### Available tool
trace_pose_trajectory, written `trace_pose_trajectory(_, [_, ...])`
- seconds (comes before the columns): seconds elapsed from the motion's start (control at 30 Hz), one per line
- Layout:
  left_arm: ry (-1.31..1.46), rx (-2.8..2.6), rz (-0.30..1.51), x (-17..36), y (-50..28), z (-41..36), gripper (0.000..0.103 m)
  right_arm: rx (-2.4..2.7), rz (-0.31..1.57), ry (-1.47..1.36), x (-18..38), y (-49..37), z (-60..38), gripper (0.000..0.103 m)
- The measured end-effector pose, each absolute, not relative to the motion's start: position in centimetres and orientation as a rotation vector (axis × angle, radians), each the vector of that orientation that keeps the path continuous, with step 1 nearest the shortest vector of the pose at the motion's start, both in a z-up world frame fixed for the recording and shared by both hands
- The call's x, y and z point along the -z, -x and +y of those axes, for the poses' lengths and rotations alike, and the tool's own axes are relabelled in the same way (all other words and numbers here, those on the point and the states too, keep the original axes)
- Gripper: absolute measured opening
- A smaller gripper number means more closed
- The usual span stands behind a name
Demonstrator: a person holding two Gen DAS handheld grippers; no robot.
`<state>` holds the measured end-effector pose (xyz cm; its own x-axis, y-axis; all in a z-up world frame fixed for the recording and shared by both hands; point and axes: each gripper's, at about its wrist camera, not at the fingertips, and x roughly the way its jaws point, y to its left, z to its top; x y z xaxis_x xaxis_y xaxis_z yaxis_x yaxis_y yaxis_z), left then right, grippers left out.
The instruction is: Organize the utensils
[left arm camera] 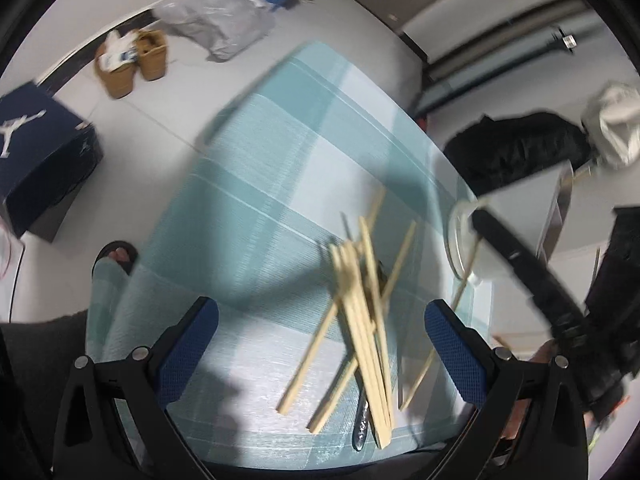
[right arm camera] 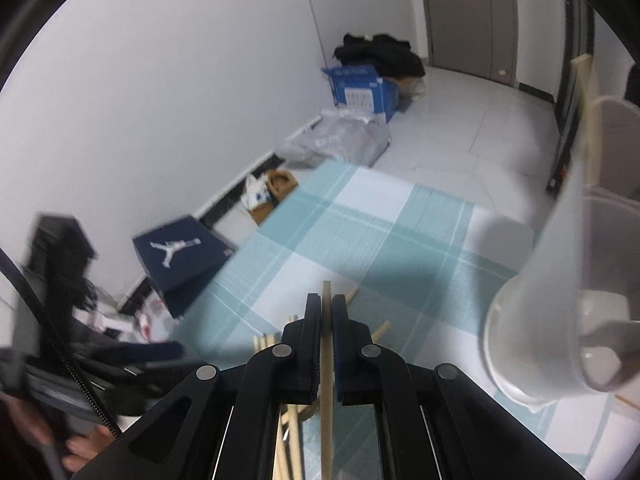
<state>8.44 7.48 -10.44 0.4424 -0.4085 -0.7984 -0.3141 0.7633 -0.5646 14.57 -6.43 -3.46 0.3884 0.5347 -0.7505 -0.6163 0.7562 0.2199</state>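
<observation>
The right tool (right arm camera: 327, 312) has its two black fingers pressed together on a single wooden chopstick (right arm camera: 326, 364), which runs straight up between the pads with its tip poking out just past them. The left tool (left arm camera: 322, 344) hangs with its blue-padded fingers (left arm camera: 452, 344) spread wide and nothing between them, above the bench, which is covered by a teal and white checked cloth (left arm camera: 272, 184). On that cloth, between the left tool's fingers and nearer the right-hand one, lies a loose pile of chopsticks (left arm camera: 360, 320), crossing one another at several angles, with a metal utensil handle (left arm camera: 362, 424) sticking out from under the pile toward the camera; what kind of utensil it is cannot be told. A white holder (right arm camera: 560, 320) stands at the right edge of the cloth, close beside the right tool. On the floor beyond the bench sit a dark blue shoebox (right arm camera: 180, 256), a pair of tan slippers (left arm camera: 132, 60) and a grey plastic bag (left arm camera: 216, 20).
</observation>
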Motion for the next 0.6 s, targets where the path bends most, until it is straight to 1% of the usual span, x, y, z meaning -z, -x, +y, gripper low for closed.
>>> trace_pose_trajectory(0.1, [0.716, 0.08, 1.147, 10.7, -8.6, 6.8, 0.1, -0.736, 0.888, 0.055, 2.1, -14.2, -8.0, 0.004])
trace_pose_trajectory(0.2, [0.725, 0.089, 1.158, 11.3, -8.8, 6.8, 0.091, -0.736, 0.867, 0.008, 1.1, -13.9, -9.6, 0.004])
trace_pose_trajectory(0.27, [0.724, 0.087, 1.138, 11.1, -8.7, 6.8, 0.088, -0.741, 0.86, -0.042, 0.8, -13.7, -10.8, 0.004])
trace_pose_trajectory(0.33, [0.729, 0.104, 1.137, 11.2, -8.9, 6.5, 0.069, -0.734, 0.842, -0.081, 0.6, -13.5, -11.8, 0.004])
trace_pose_trajectory(0.47, [0.756, 0.127, 1.13, 11.5, -9.0, 6.0, 0.055, -0.728, 0.814, -0.151, 0.3, -13.7, -13.0, 0.004])
trace_pose_trajectory(0.5, [0.751, 0.133, 1.125, 11.4, -9.0, 5.9, 0.05, -0.725, 0.809, -0.158, 0.2, -13.8, -13.3, 0.004])
trace_pose_trajectory(0.6, [0.745, 0.133, 1.115, 11.5, -9.1, 5.6, 0.042, -0.72, 0.799, -0.183, 0.1, -14.1, -13.9, 0.004])
